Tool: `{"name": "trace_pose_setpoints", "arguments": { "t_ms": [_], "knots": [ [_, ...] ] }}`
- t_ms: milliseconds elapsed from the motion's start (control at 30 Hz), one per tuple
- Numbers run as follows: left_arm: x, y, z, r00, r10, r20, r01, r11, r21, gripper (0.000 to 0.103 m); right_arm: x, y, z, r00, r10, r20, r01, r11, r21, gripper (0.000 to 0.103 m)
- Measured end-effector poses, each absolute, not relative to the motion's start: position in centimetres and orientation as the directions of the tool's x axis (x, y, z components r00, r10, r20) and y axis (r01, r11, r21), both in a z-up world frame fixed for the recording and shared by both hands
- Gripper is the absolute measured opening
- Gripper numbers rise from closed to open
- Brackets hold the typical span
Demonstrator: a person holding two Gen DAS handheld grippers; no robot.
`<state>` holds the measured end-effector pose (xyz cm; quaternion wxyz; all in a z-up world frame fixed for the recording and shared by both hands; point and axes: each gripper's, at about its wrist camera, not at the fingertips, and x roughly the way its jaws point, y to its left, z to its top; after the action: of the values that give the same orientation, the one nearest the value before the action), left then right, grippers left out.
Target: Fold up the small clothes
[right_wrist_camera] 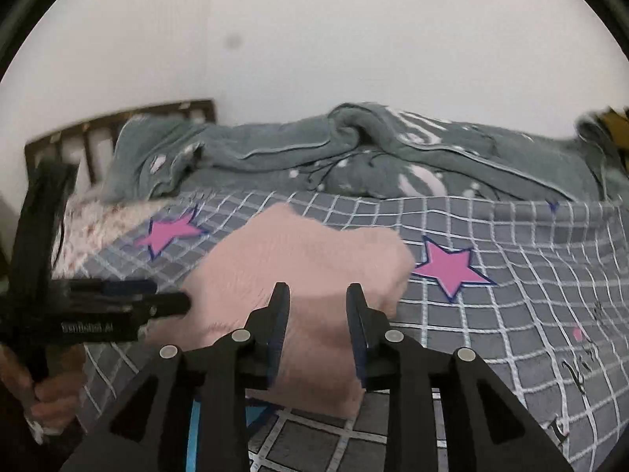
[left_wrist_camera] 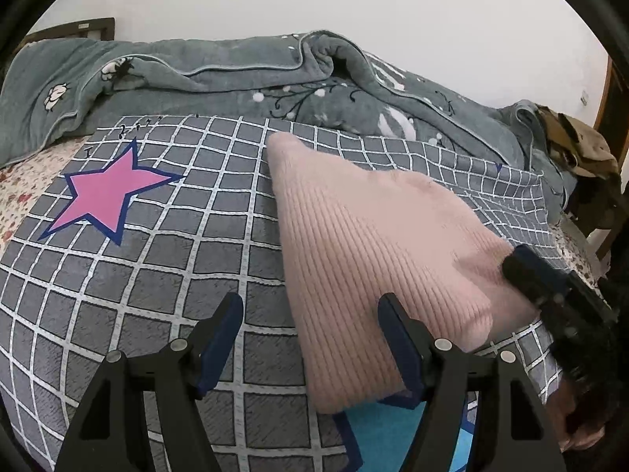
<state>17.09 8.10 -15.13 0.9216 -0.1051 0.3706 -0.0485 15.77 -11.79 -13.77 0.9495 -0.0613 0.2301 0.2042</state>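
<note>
A: Starting at the left, what lies on the bed?

B: A grey checked sheet (left_wrist_camera: 157, 275) with a pink star (left_wrist_camera: 114, 196), a rumpled grey-green blanket (left_wrist_camera: 236, 67) behind it by the wall.

A: And the left hand-held gripper (left_wrist_camera: 310, 314)?

B: It tilts down toward the sheet, fingers well apart, nothing between them. Its right finger lies against the near edge of the pink knit garment (left_wrist_camera: 373, 244).

A: Where is that garment?

B: Flat on the sheet, right of the star, in a rough triangle.

A: The right hand-held gripper (right_wrist_camera: 318, 295)?

B: It comes in low from the right over the garment's near corner, fingers a little apart, cloth below them. Whether they pinch it, I cannot tell. The person's hand (right_wrist_camera: 51, 397) shows on the left gripper's handle.
</note>
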Motion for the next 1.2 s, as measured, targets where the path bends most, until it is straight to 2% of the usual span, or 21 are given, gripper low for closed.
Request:
{"name": "trace_pose_setpoints", "arguments": {
  "t_ms": [100,133,200,500,633,733,867,1000,1067,1200],
  "knots": [
    [17.2,7.8,-15.5,0.709,-0.170,-0.684,0.028,0.976,-0.214,0.070,17.6,-11.2,-16.0,0.784,0.249,-0.568,-0.360,0.928,-0.090,0.022],
    [17.2,7.9,-15.4,0.709,-0.176,-0.683,0.034,0.976,-0.217,0.070,18.2,-11.8,-16.7,0.761,0.227,-0.608,-0.339,0.938,-0.075,0.019],
    [17.1,8.0,-15.2,0.713,-0.184,-0.676,0.040,0.974,-0.223,0.070,18.8,-13.0,-17.0,0.732,0.262,-0.629,-0.339,0.941,-0.003,0.019],
    [17.6,8.2,-14.7,0.738,-0.209,-0.642,0.037,0.962,-0.271,0.070,18.3,-14.3,-14.8,0.741,0.357,-0.569,-0.372,0.923,0.095,0.019],
    [18.5,8.1,-14.4,0.746,-0.214,-0.630,0.030,0.957,-0.289,0.070,18.6,-14.8,-13.3,0.778,0.375,-0.504,-0.361,0.923,0.131,0.028],
    [19.4,8.2,-14.5,0.746,-0.214,-0.631,0.017,0.953,-0.302,0.070,19.4,-14.6,-12.9,0.785,0.381,-0.489,-0.359,0.922,0.141,0.028],
    [20.3,8.1,-14.9,0.737,-0.196,-0.647,-0.004,0.956,-0.294,0.072,20.5,-13.7,-13.9,0.782,0.354,-0.512,-0.354,0.930,0.102,0.028],
    [20.9,7.5,-15.8,0.702,-0.212,-0.680,0.010,0.958,-0.288,0.077,22.5,-13.2,-16.2,0.734,0.280,-0.619,-0.315,0.948,0.056,0.027],
    [21.0,7.2,-15.9,0.700,-0.214,-0.682,0.017,0.959,-0.284,0.077,22.6,-13.8,-16.1,0.723,0.302,-0.621,-0.309,0.946,0.100,0.027],
    [20.9,6.8,-15.8,0.705,-0.199,-0.680,0.020,0.965,-0.262,0.077,22.4,-13.8,-16.2,0.725,0.294,-0.622,-0.309,0.947,0.088,0.027]
  ]
}}
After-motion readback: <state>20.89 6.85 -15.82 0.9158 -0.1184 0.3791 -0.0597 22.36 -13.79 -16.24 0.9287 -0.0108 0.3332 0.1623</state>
